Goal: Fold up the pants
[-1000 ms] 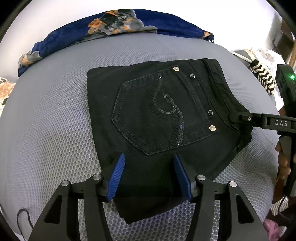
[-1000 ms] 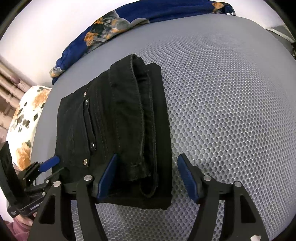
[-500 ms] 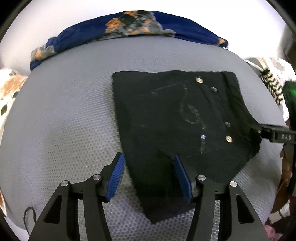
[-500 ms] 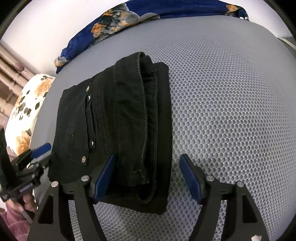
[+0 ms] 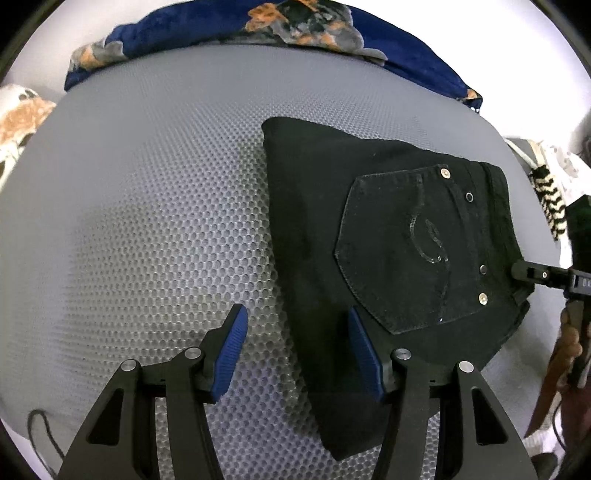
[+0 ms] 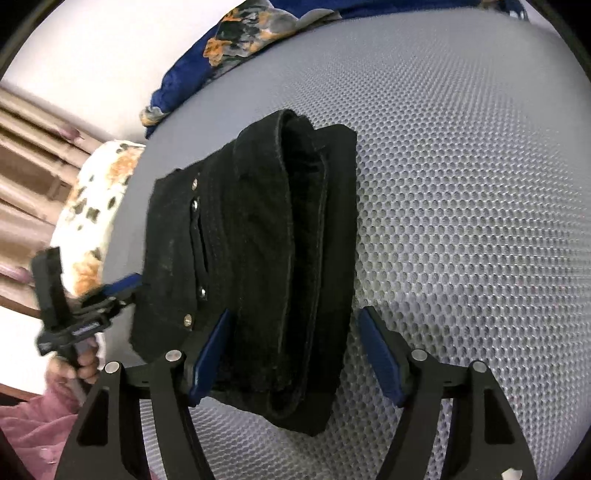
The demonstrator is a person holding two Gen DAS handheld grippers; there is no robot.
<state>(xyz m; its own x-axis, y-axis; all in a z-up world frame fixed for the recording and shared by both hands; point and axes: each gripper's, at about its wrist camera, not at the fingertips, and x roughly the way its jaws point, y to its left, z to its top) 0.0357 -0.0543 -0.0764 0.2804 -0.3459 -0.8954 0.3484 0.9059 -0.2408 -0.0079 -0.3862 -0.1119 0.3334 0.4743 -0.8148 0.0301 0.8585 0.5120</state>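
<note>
Black folded pants (image 5: 369, 229) lie on the grey mesh mattress (image 5: 147, 221), back pocket up. My left gripper (image 5: 295, 332) is open, low over the pants' left edge: one pad over the mattress, the other over the cloth. In the right wrist view the pants (image 6: 258, 240) show their stacked waistband edge. My right gripper (image 6: 295, 325) is open astride that edge, its right pad clear of the cloth. The right gripper's fingertip (image 5: 532, 275) touches the waistband side in the left wrist view. The left gripper (image 6: 122, 286) appears at the pants' far side.
A blue floral blanket (image 5: 258, 26) lies along the mattress's far edge. A floral pillow (image 6: 99, 206) is at the left, a black-and-white striped cloth (image 5: 550, 199) at the right. A black cord (image 5: 40, 424) hangs near the front. A person's hand (image 6: 81, 365) holds the left gripper.
My left gripper slid leftward from over the pants' middle to their left edge. My right gripper shifted sideways and turned a little, keeping the waistband edge between its fingers. The pants stayed put.
</note>
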